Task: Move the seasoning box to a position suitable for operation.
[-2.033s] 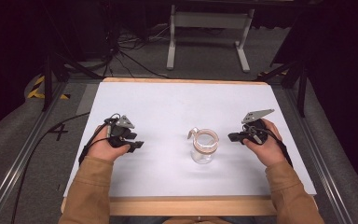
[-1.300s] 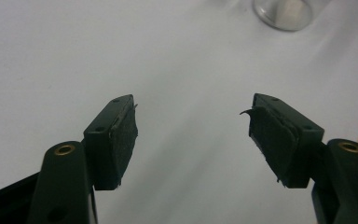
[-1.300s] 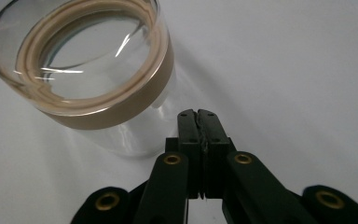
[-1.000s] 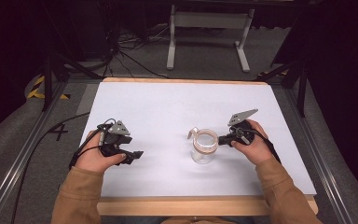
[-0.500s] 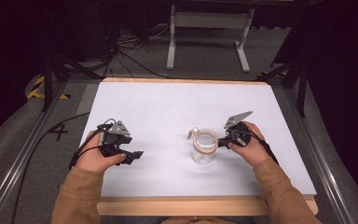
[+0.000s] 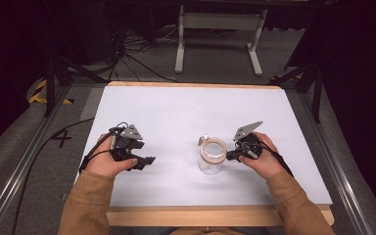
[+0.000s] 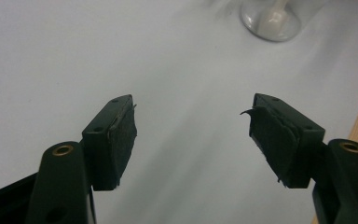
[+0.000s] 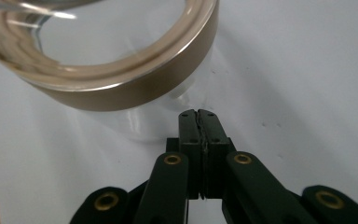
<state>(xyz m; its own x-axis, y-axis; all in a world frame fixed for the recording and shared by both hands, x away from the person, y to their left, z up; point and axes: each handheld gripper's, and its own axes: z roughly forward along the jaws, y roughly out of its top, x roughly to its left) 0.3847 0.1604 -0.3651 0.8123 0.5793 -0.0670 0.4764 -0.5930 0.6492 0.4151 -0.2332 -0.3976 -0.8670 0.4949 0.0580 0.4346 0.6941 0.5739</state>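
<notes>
Glass jar [image 6: 211, 155] standing upright just left of right gripper [image 6: 231, 156], jaws pressed together on nothing; left gripper [image 6: 147, 160] farther away, jaws wide apart, empty

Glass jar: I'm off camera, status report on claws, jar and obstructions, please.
Left claw open, empty. Right claw shut beside the glass jar, gripping nothing. Jar upright on white table; path clear.
</notes>
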